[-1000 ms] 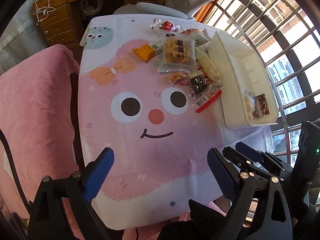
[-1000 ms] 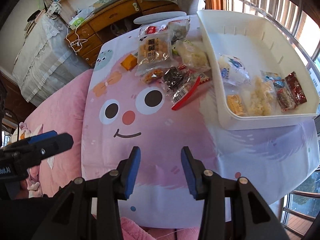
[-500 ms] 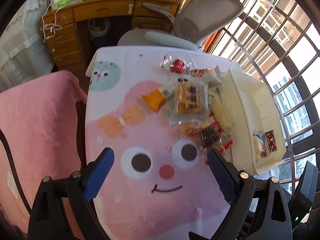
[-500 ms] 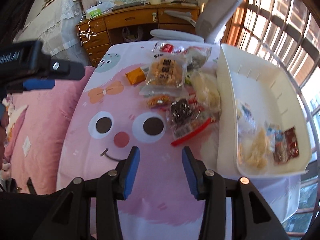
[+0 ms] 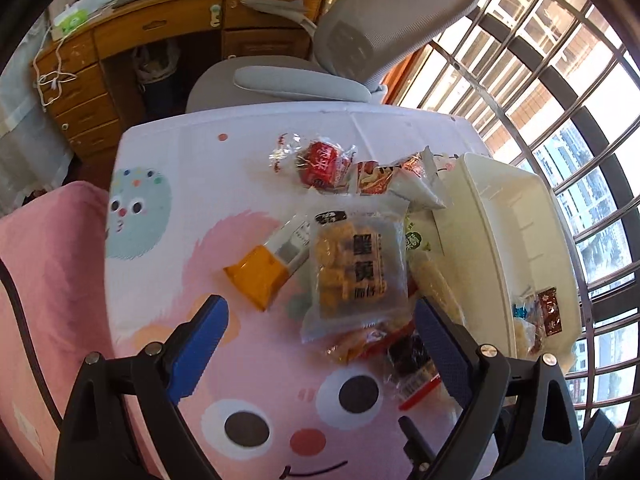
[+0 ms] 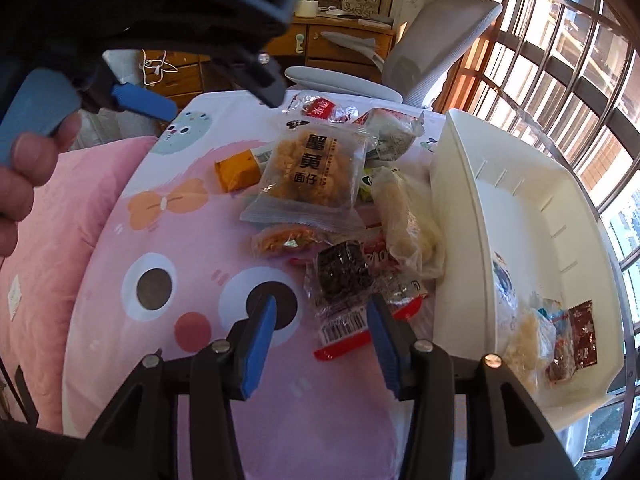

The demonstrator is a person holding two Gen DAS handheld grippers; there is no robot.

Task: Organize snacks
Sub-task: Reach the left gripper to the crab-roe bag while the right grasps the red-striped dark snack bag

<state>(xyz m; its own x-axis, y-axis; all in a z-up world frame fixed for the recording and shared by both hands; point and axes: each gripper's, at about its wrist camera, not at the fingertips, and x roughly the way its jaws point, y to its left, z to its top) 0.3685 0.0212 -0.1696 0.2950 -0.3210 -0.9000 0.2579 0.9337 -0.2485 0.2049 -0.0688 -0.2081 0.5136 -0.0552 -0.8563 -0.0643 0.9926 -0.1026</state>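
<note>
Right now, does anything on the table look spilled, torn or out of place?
Nothing spilled or torn. The loose snacks lie overlapping in a heap beside the white bin, with only a few packets inside its near corner.

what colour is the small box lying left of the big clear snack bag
Orange, with a white end carrying printed text. The small box shows best in the left wrist view.

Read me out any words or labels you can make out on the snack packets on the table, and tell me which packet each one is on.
"蟹黄面仔": big clear packet of yellow snacks.
Red round packet: white writing, too blurred to read.
Barcode label on the dark snack packet: digits too small.
Every other packet: print too small or blurred.
</note>
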